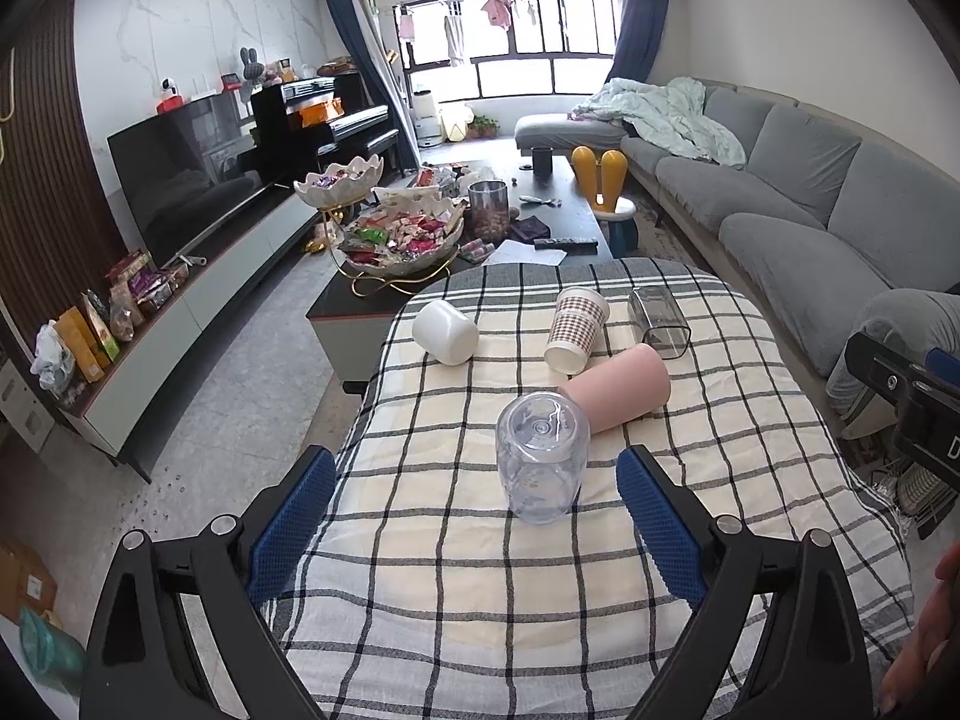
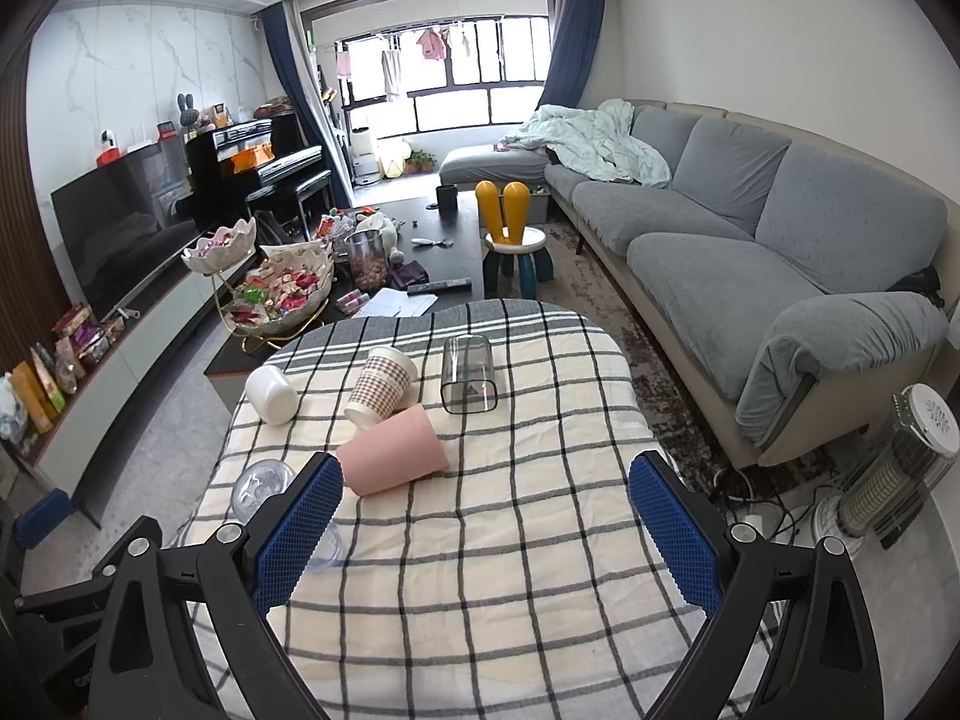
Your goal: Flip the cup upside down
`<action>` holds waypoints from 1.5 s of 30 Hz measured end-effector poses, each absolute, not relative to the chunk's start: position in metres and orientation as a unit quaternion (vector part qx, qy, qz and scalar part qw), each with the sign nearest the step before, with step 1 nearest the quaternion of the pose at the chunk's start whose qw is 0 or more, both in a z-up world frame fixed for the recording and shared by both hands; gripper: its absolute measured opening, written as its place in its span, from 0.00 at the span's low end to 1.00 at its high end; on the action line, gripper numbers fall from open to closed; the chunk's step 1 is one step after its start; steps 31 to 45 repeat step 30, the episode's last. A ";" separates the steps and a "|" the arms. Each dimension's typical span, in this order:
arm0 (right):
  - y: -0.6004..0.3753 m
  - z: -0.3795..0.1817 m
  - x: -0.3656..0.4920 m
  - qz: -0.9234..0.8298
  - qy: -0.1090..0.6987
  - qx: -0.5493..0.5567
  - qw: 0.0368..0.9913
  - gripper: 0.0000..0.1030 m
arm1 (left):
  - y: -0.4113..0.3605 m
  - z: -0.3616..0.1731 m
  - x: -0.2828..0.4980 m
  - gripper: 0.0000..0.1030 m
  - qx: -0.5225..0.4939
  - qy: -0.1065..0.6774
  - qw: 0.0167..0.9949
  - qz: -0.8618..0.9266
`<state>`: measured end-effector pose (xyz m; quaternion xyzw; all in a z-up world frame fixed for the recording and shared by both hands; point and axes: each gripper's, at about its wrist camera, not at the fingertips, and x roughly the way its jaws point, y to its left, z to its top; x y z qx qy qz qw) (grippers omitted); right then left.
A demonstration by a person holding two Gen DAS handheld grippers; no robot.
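Surface (image 1: 540, 600) under a checked cloth, five cups on it. Clear plastic cup (image 1: 542, 457): stands base-up near the front, between the spread blue pads of the left gripper (image 1: 477, 516), touching neither pad; jaws wide apart, nothing held. Pink cup (image 1: 618, 387): on its side just behind the clear one. Checked paper cup (image 1: 575, 329): on its side, beside the pink cup. White cup (image 1: 444, 331): tipped over, off to the left. Clear square cup (image 1: 659, 321): lying at the far right. Right gripper (image 2: 486, 519): jaws wide apart, empty, above bare cloth, pink cup (image 2: 393, 450) near its left pad.
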<state>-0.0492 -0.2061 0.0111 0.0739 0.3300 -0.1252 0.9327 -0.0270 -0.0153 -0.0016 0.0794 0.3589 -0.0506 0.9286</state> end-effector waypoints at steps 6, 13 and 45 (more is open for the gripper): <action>-0.207 0.011 -0.049 -0.125 0.330 0.075 0.933 0.94 | -0.015 -0.001 -0.027 0.94 0.076 0.362 0.928 -0.052; -0.208 0.010 -0.049 -0.125 0.330 0.075 0.933 0.94 | -0.016 0.000 -0.026 0.95 0.071 0.362 0.928 -0.057; -0.205 0.007 -0.049 -0.131 0.340 0.091 0.927 0.94 | -0.010 -0.015 -0.015 0.98 0.058 0.378 0.923 -0.038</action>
